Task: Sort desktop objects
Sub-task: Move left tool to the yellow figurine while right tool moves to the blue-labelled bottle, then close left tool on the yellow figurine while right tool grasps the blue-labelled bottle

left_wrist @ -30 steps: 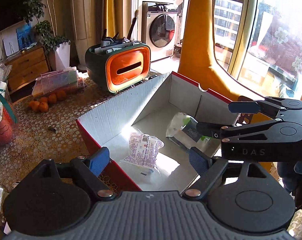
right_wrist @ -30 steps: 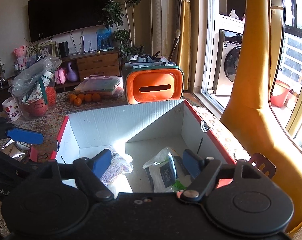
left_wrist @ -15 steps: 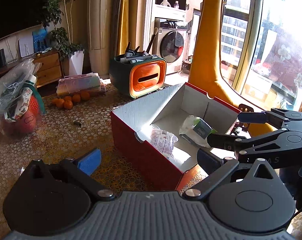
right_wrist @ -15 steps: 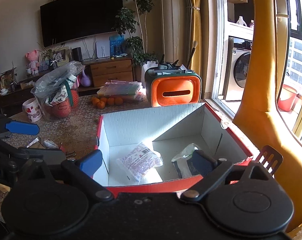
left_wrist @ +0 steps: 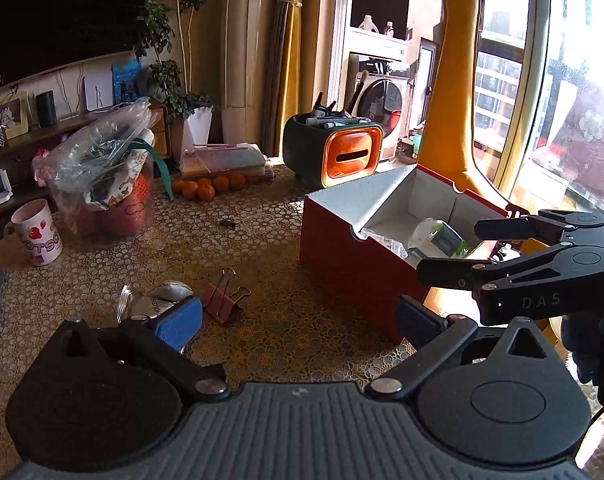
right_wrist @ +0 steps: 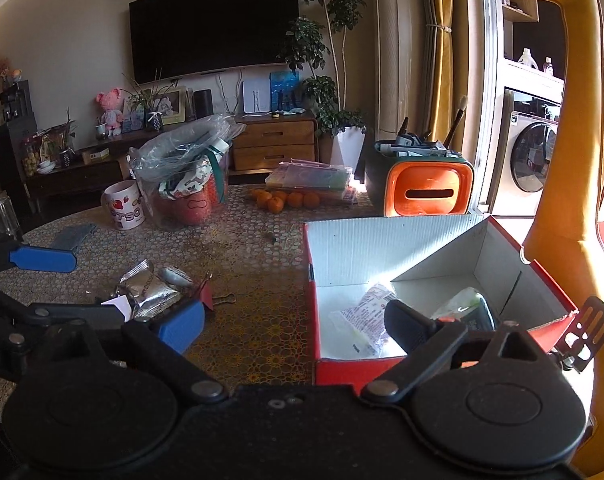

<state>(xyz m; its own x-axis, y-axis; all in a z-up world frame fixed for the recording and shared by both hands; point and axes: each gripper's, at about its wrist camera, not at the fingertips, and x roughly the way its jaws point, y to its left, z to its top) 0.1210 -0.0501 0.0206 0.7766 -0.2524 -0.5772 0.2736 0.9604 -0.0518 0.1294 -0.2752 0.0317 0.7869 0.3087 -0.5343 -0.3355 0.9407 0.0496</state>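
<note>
A red cardboard box (left_wrist: 342, 248) with a white inside (right_wrist: 382, 240) stands on the patterned table. A white printed packet (right_wrist: 362, 312) and a green-and-white pouch (right_wrist: 466, 304) lie in it. Left of the box, a red binder clip (left_wrist: 222, 304) and silver foil sachets (left_wrist: 150, 304) lie on the table. My left gripper (left_wrist: 298, 320) hangs open and empty over the table, between the clip and the box's near corner. My right gripper (right_wrist: 296, 324) is open and empty at the box's near left corner. In the left wrist view it (left_wrist: 474, 248) reaches in from the right.
At the back stand an orange-and-green desk organiser (left_wrist: 342, 156) with pens, several oranges (left_wrist: 206, 188) and a stack of plastic folders (left_wrist: 222, 158). A bagged basket (left_wrist: 106, 184) and a mug (left_wrist: 38, 232) stand at the left. A yellow giraffe toy (left_wrist: 450, 100) rises behind the box.
Both grippers have drawn back from over the box and their jaws have spread wider. The two packets stay in the box. The binder clip and sachets have come into view.
</note>
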